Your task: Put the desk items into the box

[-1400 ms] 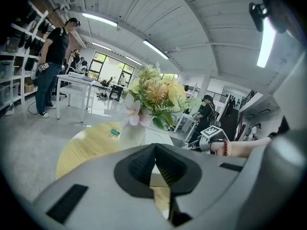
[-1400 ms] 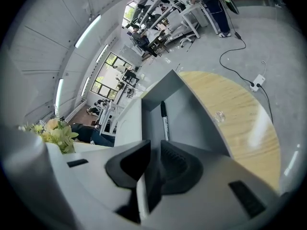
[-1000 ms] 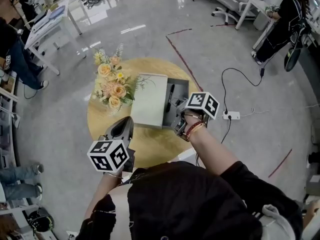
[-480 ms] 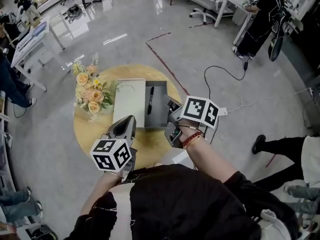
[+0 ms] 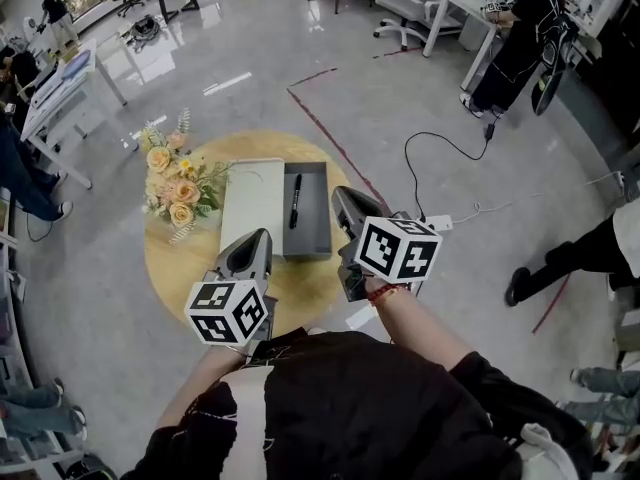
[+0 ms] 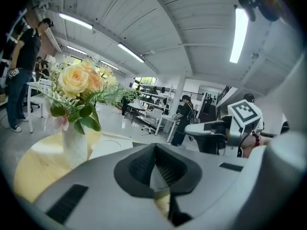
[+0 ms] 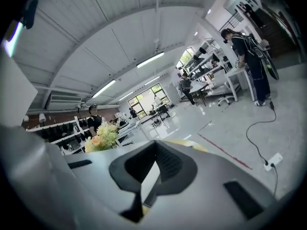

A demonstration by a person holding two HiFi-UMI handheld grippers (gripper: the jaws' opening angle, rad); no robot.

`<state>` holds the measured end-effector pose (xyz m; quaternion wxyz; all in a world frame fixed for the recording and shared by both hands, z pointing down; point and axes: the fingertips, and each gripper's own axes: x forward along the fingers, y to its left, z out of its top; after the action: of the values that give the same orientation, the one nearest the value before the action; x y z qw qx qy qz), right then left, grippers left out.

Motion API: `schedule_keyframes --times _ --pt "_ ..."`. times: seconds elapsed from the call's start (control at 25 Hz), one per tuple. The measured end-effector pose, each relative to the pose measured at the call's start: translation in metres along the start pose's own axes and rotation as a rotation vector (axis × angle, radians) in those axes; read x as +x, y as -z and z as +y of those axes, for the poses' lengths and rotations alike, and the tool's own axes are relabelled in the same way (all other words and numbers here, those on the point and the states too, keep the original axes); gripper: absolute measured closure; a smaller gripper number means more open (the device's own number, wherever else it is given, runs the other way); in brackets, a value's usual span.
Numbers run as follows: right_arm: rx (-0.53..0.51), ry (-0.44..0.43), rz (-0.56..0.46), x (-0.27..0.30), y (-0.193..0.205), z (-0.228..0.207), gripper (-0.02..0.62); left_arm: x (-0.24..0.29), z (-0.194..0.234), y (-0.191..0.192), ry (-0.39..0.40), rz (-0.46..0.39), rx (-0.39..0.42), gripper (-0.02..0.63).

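A grey open box [image 5: 318,240] lies on the round wooden table [image 5: 190,268] with a black pen [image 5: 295,201] lying in it. Its white lid [image 5: 250,203] rests flat against the box's left side. My right gripper [image 5: 340,194] hovers above the box's right near corner, shut and empty; in the right gripper view its jaws [image 7: 154,145] meet with nothing between them. My left gripper [image 5: 256,236] hangs over the table's near edge, in front of the lid. Its jaws [image 6: 154,150] are closed together and hold nothing.
A bouquet of peach and yellow flowers [image 5: 172,183] in a white vase [image 6: 76,145] stands at the table's left. On the floor to the right lie a power strip [image 5: 440,223] and its cable. White desks [image 5: 70,78] and people stand farther off.
My right gripper has lifted up from the box's near right edge and rolled, so its marker cube now faces the camera. The left gripper drifted slightly. The pen stayed in the box.
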<state>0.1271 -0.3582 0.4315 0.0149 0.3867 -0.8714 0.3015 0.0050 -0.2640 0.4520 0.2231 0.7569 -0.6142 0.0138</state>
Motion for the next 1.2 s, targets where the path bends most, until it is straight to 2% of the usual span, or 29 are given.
schedule_keyframes --times 0.16,0.52,1.2 --pt "-0.075 0.011 0.013 0.001 0.004 0.002 0.591 -0.001 0.001 0.002 0.002 0.006 -0.018 0.595" --pt "-0.115 0.048 0.055 0.005 0.012 -0.008 0.591 0.004 0.002 0.001 0.003 0.004 -0.031 0.595" --pt "-0.145 0.061 0.108 0.015 0.021 -0.012 0.591 0.001 0.009 -0.003 -0.025 0.01 -0.041 0.595"
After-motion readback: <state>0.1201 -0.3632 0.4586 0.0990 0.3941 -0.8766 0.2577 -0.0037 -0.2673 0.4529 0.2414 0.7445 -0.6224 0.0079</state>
